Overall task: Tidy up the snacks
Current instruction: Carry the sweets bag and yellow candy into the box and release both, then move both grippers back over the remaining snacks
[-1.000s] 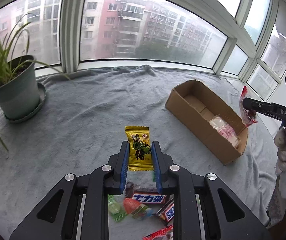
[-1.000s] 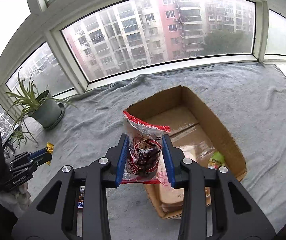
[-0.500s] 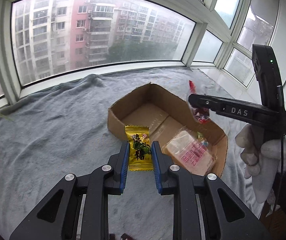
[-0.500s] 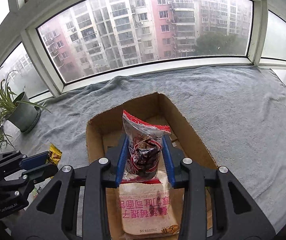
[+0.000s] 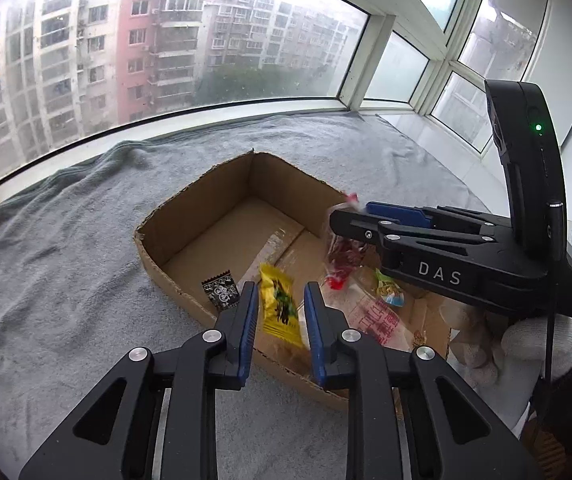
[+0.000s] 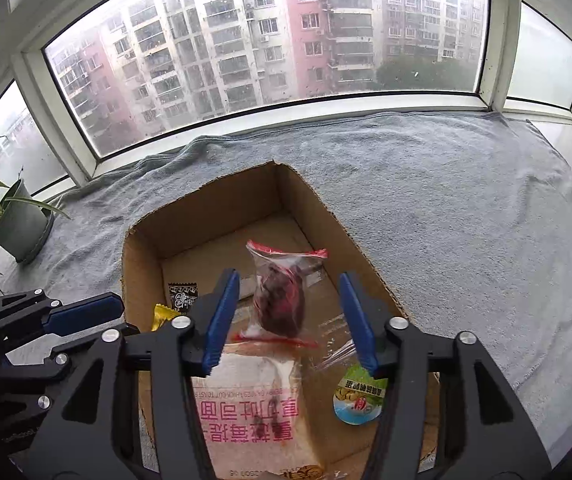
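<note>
An open cardboard box (image 5: 190, 204) (image 6: 222, 200) sits on the grey blanket. My left gripper (image 5: 280, 312) is open over its near wall, and a yellow candy packet (image 5: 280, 306) falls loose between its fingers; its corner shows in the right wrist view (image 6: 162, 315). My right gripper (image 6: 287, 316) is open above the box, and a clear red-trimmed bag of dark snack (image 6: 282, 296) (image 5: 341, 256) drops free of its fingers. Inside lie a bread pack (image 6: 246, 404), a small black packet (image 5: 220, 292) (image 6: 182, 294) and a green jelly cup (image 6: 359, 394) (image 5: 389, 290).
A grey blanket (image 6: 445, 200) covers the window ledge. A potted plant (image 6: 14, 220) stands at the far left. Window frames (image 5: 385, 52) close the back and right side. The right gripper body (image 5: 465, 264) crosses the box's right end in the left wrist view.
Both grippers have opened over the box. The yellow candy packet and the red-trimmed bag have left the fingers and are dropping into the box.
</note>
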`<state>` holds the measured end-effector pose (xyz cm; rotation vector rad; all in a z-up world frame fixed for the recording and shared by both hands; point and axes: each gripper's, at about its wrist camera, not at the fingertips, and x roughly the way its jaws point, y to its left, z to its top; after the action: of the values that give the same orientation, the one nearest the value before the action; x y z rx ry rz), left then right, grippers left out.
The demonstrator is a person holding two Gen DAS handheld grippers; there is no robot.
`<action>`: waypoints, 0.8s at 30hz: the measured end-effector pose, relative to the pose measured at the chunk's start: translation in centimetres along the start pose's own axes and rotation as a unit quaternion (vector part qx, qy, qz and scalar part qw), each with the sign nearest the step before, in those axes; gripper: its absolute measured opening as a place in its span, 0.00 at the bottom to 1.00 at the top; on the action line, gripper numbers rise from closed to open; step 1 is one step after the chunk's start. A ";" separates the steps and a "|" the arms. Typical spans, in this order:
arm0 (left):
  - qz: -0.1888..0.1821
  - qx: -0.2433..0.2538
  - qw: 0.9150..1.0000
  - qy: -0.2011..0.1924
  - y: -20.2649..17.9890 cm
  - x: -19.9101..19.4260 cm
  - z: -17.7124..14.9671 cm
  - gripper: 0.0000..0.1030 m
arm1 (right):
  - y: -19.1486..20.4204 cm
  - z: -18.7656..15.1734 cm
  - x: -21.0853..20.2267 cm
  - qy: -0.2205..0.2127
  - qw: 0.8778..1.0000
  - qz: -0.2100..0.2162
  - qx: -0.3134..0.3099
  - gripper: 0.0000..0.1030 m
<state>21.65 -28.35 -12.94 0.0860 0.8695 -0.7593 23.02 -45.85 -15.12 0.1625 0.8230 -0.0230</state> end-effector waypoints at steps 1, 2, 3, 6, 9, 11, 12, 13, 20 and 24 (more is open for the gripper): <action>0.000 -0.002 1.000 0.001 0.0 0.0 0.0 0.27 | -0.1 0.0 -0.2 -0.001 1.000 0.001 0.002 0.56; -0.002 -0.004 1.000 0.002 0.0 0.0 0.1 0.33 | -0.2 0.0 -0.4 -0.002 1.000 0.002 0.004 0.56; 0.000 -0.005 1.000 0.000 0.0 -0.1 0.1 0.33 | -0.2 0.0 -0.7 -0.003 1.000 0.003 0.005 0.56; 0.002 -0.011 1.000 -0.006 0.5 -0.8 0.0 0.33 | -0.2 0.0 -1.6 -0.008 1.000 0.004 0.008 0.56; 0.005 -0.019 1.000 -0.012 1.2 -1.8 0.1 0.33 | -0.1 -0.1 -2.6 -0.013 1.000 0.011 0.012 0.56; 0.006 -0.026 1.000 -0.017 1.8 -2.7 0.1 0.33 | 0.1 -0.3 -3.3 -0.016 1.000 0.014 0.015 0.56; 0.007 -0.029 0.999 -0.019 2.2 -3.1 0.1 0.33 | 0.2 -0.4 -3.7 -0.018 1.000 0.017 0.016 0.56; 0.009 -0.033 0.999 -0.021 2.5 -3.6 0.1 0.33 | 0.3 -0.5 -4.1 -0.019 0.999 0.020 0.017 0.56; 0.028 -0.046 0.998 -0.046 5.1 -8.1 -0.5 0.33 | 2.0 -1.9 -7.7 -0.032 0.998 0.047 0.012 0.56; 0.038 -0.058 0.996 -0.057 6.8 -10.7 -1.6 0.33 | 3.8 -3.3 -9.4 -0.028 0.997 0.069 -0.004 0.56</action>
<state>20.56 -16.66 -7.88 -0.0275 0.7964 -0.6348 14.55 -41.96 -9.92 0.2104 0.7534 0.1048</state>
